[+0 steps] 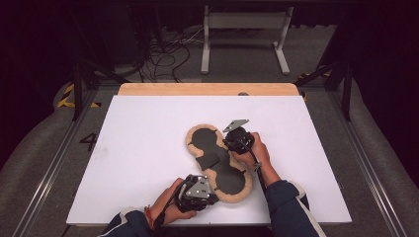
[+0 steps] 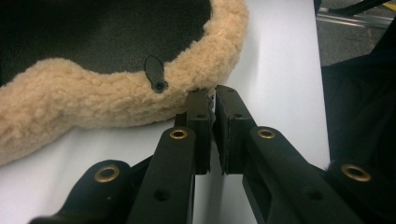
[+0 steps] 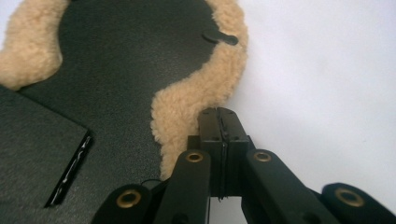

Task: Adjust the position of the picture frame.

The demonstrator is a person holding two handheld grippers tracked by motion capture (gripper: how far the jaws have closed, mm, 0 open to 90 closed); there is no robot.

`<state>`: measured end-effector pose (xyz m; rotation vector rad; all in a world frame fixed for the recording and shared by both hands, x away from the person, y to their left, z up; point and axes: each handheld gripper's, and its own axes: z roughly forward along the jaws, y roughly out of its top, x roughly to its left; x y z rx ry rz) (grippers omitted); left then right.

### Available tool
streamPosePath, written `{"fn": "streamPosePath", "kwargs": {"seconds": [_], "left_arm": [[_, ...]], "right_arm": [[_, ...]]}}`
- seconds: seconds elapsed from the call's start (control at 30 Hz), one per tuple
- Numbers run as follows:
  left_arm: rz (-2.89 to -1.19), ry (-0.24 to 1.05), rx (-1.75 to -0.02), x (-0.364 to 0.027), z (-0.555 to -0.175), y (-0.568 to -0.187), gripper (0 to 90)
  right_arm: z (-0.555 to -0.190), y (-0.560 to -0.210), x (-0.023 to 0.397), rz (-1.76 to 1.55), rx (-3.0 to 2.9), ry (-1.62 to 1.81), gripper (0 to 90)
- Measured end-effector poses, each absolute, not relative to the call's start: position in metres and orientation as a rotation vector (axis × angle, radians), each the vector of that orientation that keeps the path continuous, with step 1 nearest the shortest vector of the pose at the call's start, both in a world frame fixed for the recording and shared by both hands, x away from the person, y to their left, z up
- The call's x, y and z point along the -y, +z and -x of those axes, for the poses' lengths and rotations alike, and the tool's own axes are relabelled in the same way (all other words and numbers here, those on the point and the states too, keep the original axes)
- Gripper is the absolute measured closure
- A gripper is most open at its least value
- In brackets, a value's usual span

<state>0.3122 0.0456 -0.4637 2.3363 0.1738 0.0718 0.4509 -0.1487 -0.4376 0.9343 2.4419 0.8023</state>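
An hourglass-shaped pad (image 1: 230, 178), black inside with a tan fleece rim (image 2: 70, 100), lies flat on the white table (image 1: 143, 148). A loose black flap (image 1: 207, 160) sits at its waist, also in the right gripper view (image 3: 37, 149). My left gripper (image 1: 215, 193) is at the pad's near end; its jaws (image 2: 213, 100) stand almost together with a thin slit, tips against the fleece beside a small black tab (image 2: 155, 74). My right gripper (image 1: 231, 143) is at the right side of the waist, shut (image 3: 219, 113), tips touching the fleece rim (image 3: 187, 102).
The table's near edge runs just behind both hands. A wooden strip (image 1: 207, 89) borders the far edge. Beyond it stand a white metal frame (image 1: 244, 34) and floor cables (image 1: 163, 54). Bare white table (image 3: 327, 70) lies on both sides of the pad.
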Motion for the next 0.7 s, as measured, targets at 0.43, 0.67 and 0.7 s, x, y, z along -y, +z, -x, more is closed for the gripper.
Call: {"fn": "streamPosePath", "kwargs": {"seconds": [0.43,0.67,0.7], "left_arm": [[-2.332,0.097,-0.156,-0.021,-0.314,-0.463,82.1],[-2.274,0.125,-0.166,-0.047,-0.32,-0.445,80.7],[-2.257,0.15,-0.175,-0.054,-0.323,-0.44,80.6]], "right_arm": [[-0.376,-0.418,0.211,-0.995,-2.319,1.086,90.0],[-0.333,-0.418,0.226,-0.963,-2.348,1.156,90.0],[-0.325,-0.418,0.227,-0.947,-2.35,1.158,90.0]]}}
